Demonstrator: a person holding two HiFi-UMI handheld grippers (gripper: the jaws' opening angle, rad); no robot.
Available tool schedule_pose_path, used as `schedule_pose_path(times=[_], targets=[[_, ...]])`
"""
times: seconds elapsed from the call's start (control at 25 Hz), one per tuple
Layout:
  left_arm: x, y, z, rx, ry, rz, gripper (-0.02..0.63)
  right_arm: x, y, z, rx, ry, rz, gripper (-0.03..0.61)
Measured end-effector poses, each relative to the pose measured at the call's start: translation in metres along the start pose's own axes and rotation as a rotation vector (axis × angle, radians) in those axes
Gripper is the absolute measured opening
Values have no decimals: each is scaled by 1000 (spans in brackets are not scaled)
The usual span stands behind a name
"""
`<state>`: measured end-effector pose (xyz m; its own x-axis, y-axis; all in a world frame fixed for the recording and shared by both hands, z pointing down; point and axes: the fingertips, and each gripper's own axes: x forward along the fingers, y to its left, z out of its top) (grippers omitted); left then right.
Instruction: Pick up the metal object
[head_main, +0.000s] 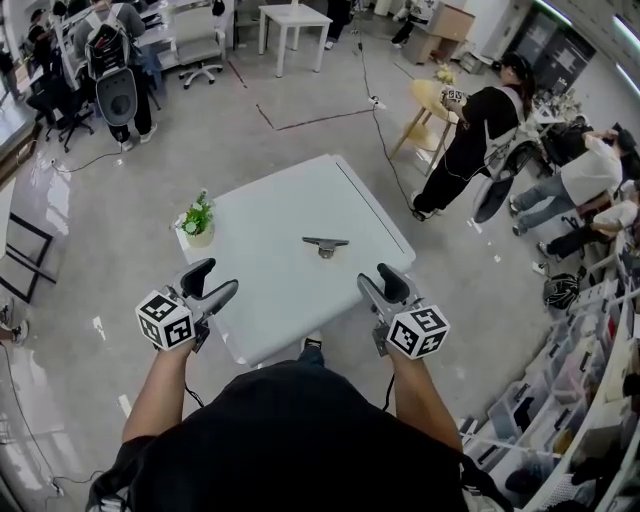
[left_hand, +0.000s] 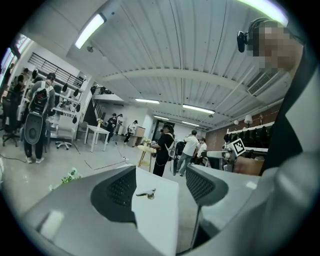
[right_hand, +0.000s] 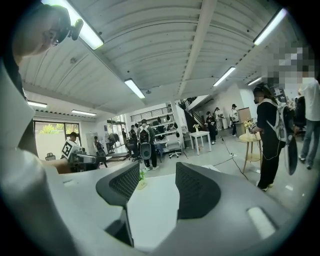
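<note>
Head view: one metal object (head_main: 325, 244) on tabletop (head_main: 270, 300), one plant (head_main: 197, 218); right gripper view shows plant, not object; my left gripper (head_main: 214, 281), right gripper (head_main: 380, 284) released, empty.

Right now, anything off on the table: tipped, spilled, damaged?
Nothing stands out. The metal object lies alone near the middle of the white table, and the small potted plant stands upright at its left corner. The left gripper and right gripper are open and empty at the near side.
</note>
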<state>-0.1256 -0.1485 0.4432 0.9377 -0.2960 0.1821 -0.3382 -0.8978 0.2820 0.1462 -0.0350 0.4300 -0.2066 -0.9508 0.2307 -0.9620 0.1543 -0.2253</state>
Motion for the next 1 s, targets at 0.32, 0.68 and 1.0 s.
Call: schedule_pose_path(times=[0.32,0.68,1.0], targets=[[40,15,9,-4,12,2,301,32,-32,10,11,17,17,256],[68,26,11,-13,17,21,301,54,-65,10,23,41,35,256],[80,35,10,-32,17,40,301,70,-82,14,24,60,52,256]])
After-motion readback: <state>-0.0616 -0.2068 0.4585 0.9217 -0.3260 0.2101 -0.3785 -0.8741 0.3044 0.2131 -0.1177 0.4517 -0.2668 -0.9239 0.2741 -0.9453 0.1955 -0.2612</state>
